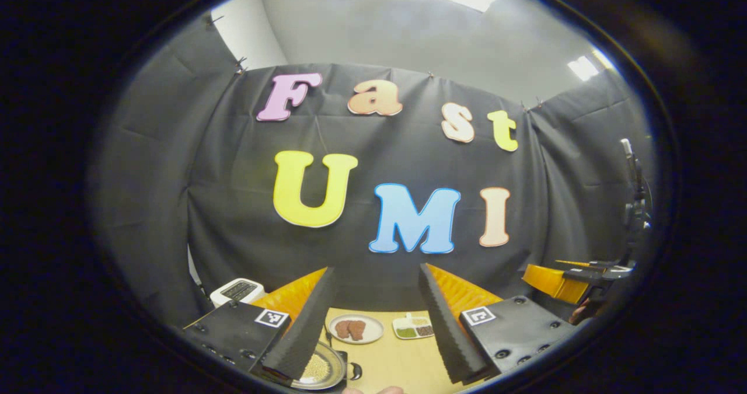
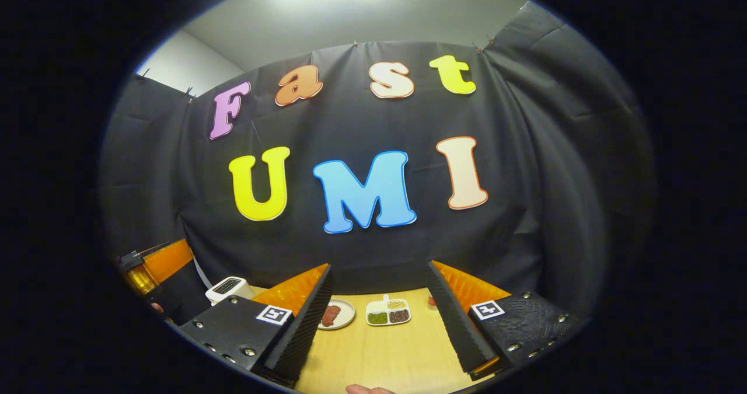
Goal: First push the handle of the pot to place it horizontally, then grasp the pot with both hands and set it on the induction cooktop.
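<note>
I am holding the left gripper (image 1: 376, 324) raised with its jaws spread wide and empty, so the pot (image 1: 320, 369) is showing at 6 o'clock beneath the left finger. I am likewise keeping the right gripper (image 2: 379, 324) parted, gripping nothing, above the table (image 2: 385, 353), ready for the handle push.

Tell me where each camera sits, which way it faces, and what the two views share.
Left gripper view: rides on the left tongs, open, faces the booth wall over the table; right tongs at right edge.
Right gripper view: rides on the right tongs, open, faces the same wall; left tongs at left edge.
Shared: meat plate, divided dish, white appliance.
</note>
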